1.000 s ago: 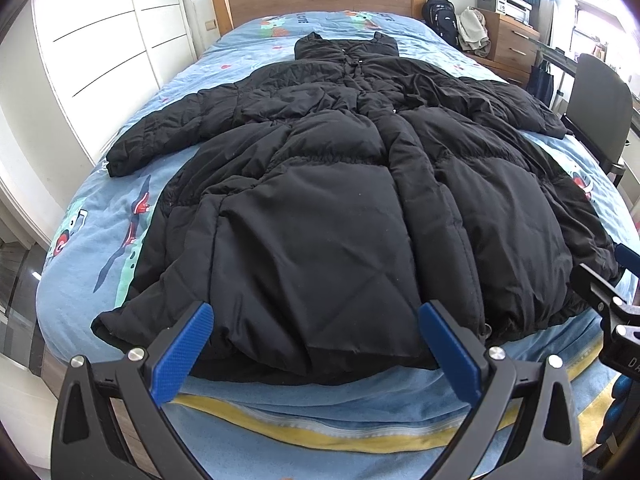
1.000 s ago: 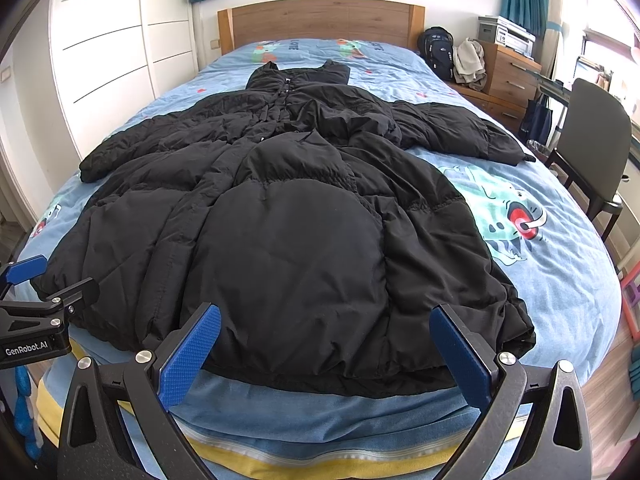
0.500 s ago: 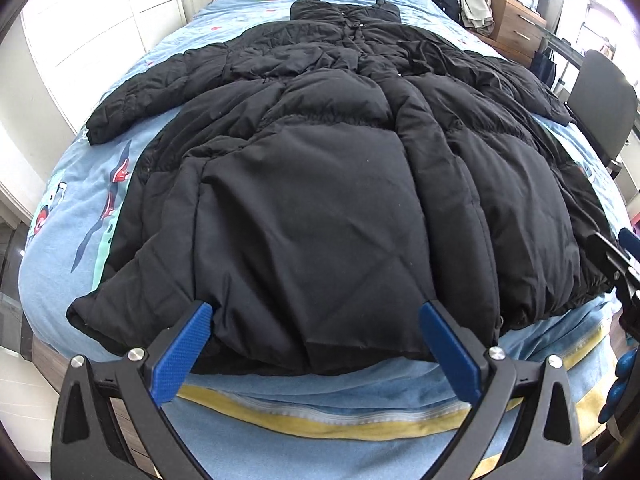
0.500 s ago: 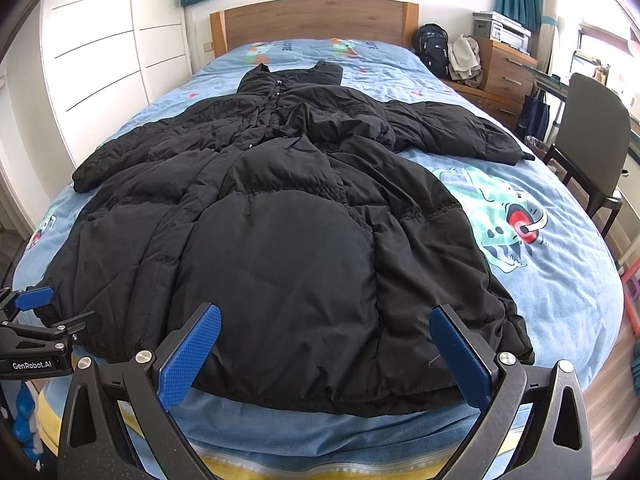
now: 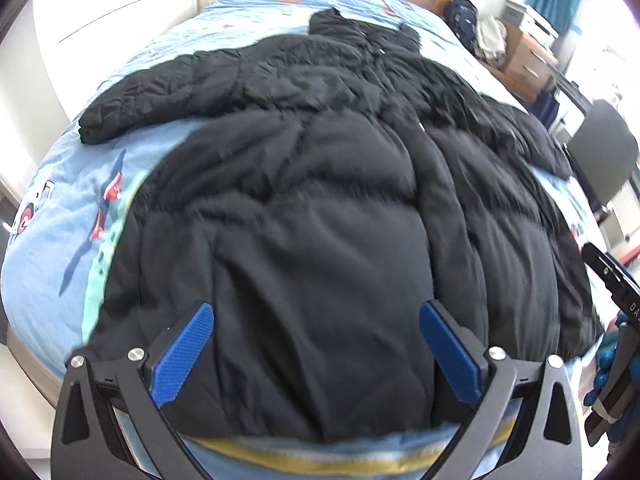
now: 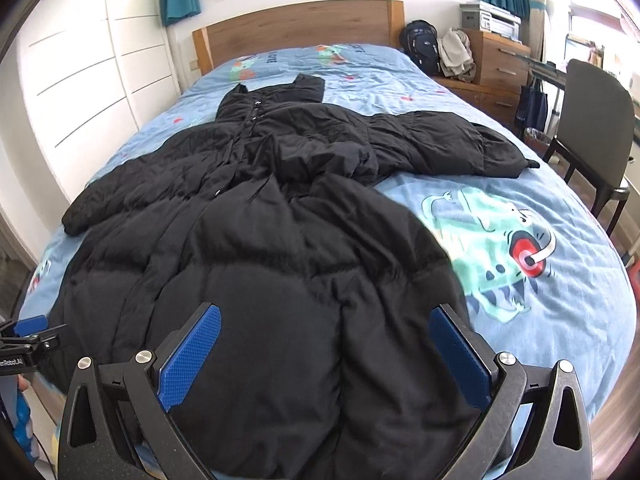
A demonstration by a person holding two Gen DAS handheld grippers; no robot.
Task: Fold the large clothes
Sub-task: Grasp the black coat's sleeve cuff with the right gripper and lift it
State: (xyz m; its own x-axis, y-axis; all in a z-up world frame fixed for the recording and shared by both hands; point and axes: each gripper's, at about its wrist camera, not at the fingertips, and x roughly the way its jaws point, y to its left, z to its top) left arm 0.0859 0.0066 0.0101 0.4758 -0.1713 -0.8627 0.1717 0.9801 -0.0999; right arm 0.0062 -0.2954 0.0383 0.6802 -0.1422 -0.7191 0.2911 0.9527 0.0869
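Left wrist view is showing a black puffer coat (image 5: 320,220) lying spread flat on the bed (image 5: 60,240), sleeves out, no fold made yet. Left gripper (image 5: 316,344) and right gripper (image 6: 324,344) are hanging spread wide over its hem, gripping nothing. Every fold is remaining. No containers are showing.

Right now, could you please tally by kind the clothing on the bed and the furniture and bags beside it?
Black puffer coat: 1
Bed: 1
Chair: 1
Wooden dresser: 1
Backpack: 1
Total: 5
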